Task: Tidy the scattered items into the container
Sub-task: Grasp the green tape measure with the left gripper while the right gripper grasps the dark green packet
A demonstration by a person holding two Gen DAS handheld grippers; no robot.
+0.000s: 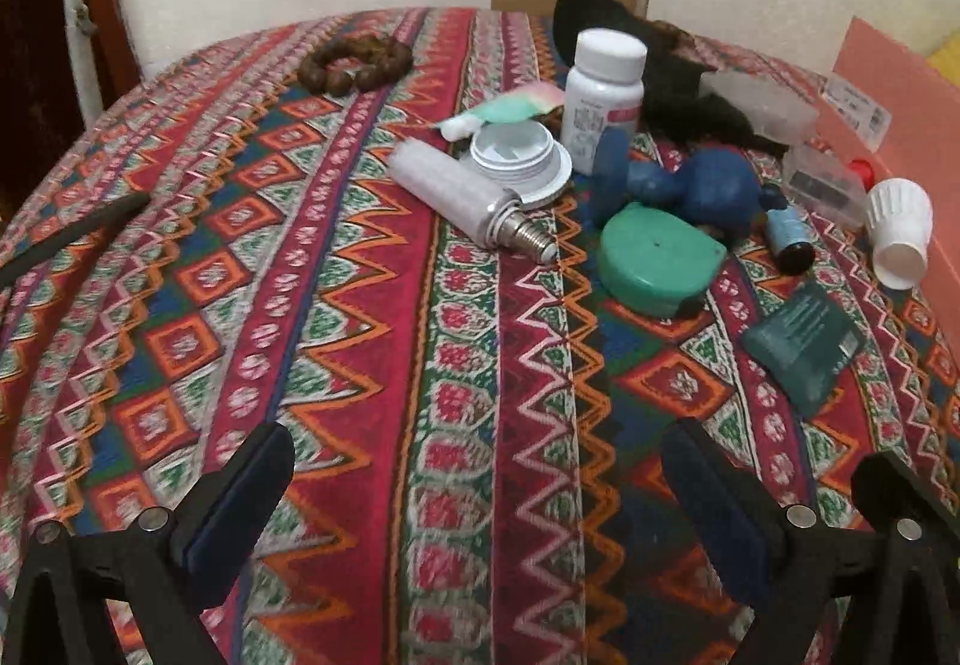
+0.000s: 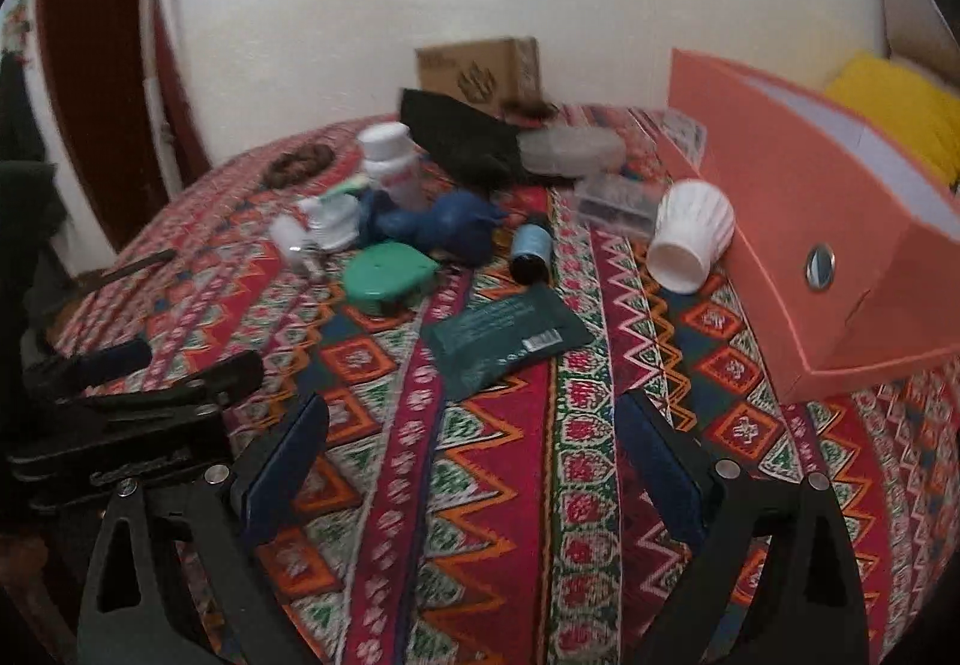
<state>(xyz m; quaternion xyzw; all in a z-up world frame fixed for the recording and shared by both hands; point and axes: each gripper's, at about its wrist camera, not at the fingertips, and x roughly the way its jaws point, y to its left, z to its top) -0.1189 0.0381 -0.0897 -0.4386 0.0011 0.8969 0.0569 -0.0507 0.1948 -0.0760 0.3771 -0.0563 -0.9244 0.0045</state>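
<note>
Surface covered by a red, green and blue zigzag-patterned cloth [image 1: 372, 341], on which are laid a brown bead bracelet [image 1: 354, 59], an upright white pill bottle [image 1: 603, 95], a white jar lid [image 1: 522, 164], a screw-base LED bulb [image 1: 462, 197] on its side, a green flip-top case [image 1: 657, 260], a blue figurine [image 1: 696, 188] and a dark teal sachet [image 1: 801, 344]. At the right edge an orange container [image 2: 810, 245] is set, with a toppled white ribbed cup [image 2: 690, 236] touching its wall and a small blue-labelled vial [image 2: 531, 251] near it.

container [image 2: 840, 257] right of cup [image 2: 690, 239] | pouch [image 2: 504, 338] before bottle [image 2: 531, 251] | box [image 2: 480, 71] behind
</note>
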